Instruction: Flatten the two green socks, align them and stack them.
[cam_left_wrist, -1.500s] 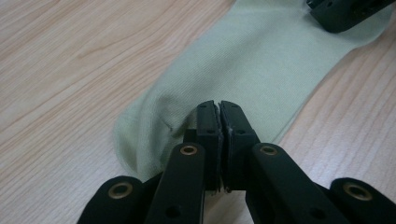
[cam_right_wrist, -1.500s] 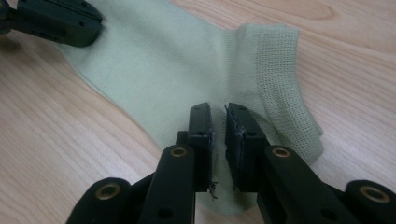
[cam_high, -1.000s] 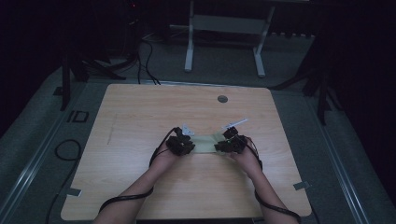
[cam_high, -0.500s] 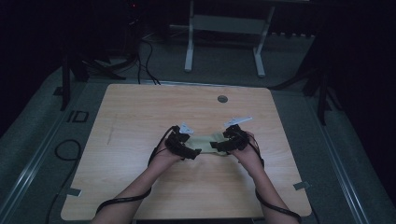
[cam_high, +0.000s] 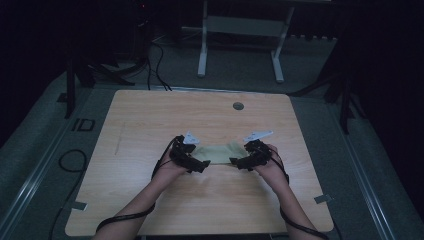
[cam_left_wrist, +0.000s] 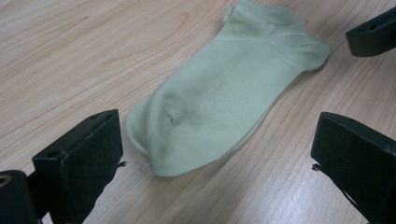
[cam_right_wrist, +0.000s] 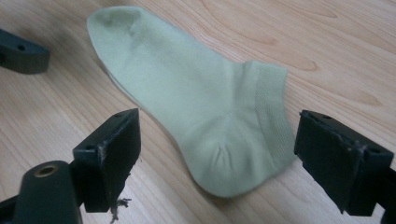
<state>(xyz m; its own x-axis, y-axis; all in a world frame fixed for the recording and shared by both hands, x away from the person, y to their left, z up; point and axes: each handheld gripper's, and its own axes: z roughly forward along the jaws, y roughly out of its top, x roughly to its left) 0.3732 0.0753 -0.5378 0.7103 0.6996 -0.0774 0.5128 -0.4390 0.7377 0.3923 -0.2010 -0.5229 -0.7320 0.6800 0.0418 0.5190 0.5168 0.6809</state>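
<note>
Our sock (cam_high: 216, 152) lies flat on the worktop (cam_high: 150, 120) between the left gripper (cam_high: 199, 164) and right gripper (cam_high: 239, 161). Both sets of fingers have just been opening and stand apart, with nothing clamped. We judge the sock light, soft and limp; we would pinch it at the ribbed cuff (cam_right_wrist: 273, 116) or the toe (cam_left_wrist: 154, 140). The worktop is smooth pale wood, and the room around it is dark.

This looks like a lab or recording studio rather than a home. A bare wooden table (cam_high: 150, 115) stands alone on grey carpet (cam_high: 35, 145) in a darkened room, with loose cables (cam_high: 155, 60) and a white metal stand (cam_high: 240, 30) behind it.
</note>
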